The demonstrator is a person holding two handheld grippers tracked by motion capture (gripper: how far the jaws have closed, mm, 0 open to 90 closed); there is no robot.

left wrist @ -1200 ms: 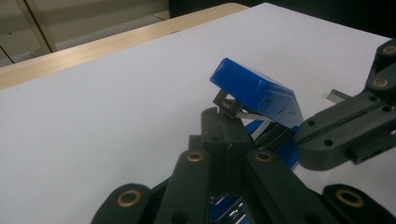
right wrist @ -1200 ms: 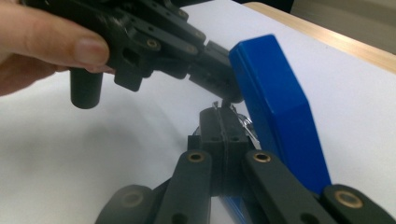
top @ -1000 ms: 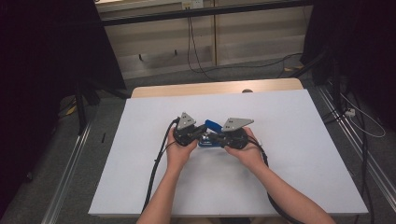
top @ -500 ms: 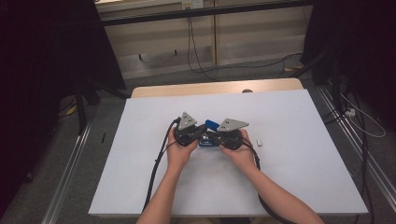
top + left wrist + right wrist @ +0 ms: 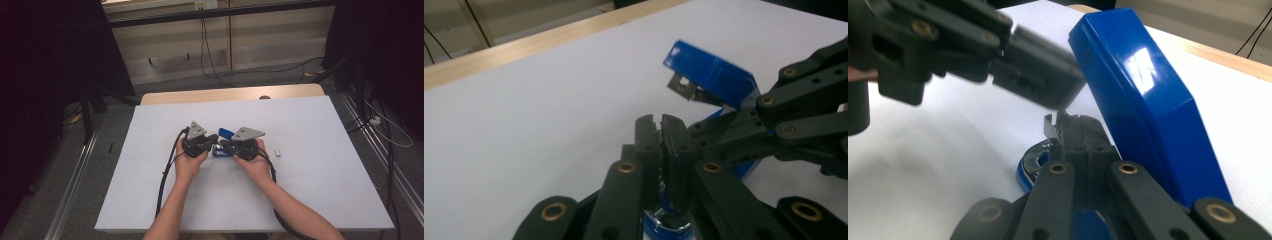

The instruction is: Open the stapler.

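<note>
White table top point(image 5: 325, 200) with a wooden strip point(image 5: 230, 94) at the far edge; grey floor beyond, cables trailing, dark curtains left and right. No readable writing. Blue stapler point(image 5: 223, 134) sits mid-table between the two grippers, lid swung up. Left gripper point(image 5: 212, 139): jaws closed on the stapler's base. Right gripper point(image 5: 223, 145): jaws closed on its metal magazine. Small white object point(image 5: 279, 151) lies right of the right hand point(image 5: 255, 162).

Both forearms reach in, left gripper point(image 5: 209, 143) and right gripper point(image 5: 226, 145) tip to tip, jaws pinched together on each.
</note>
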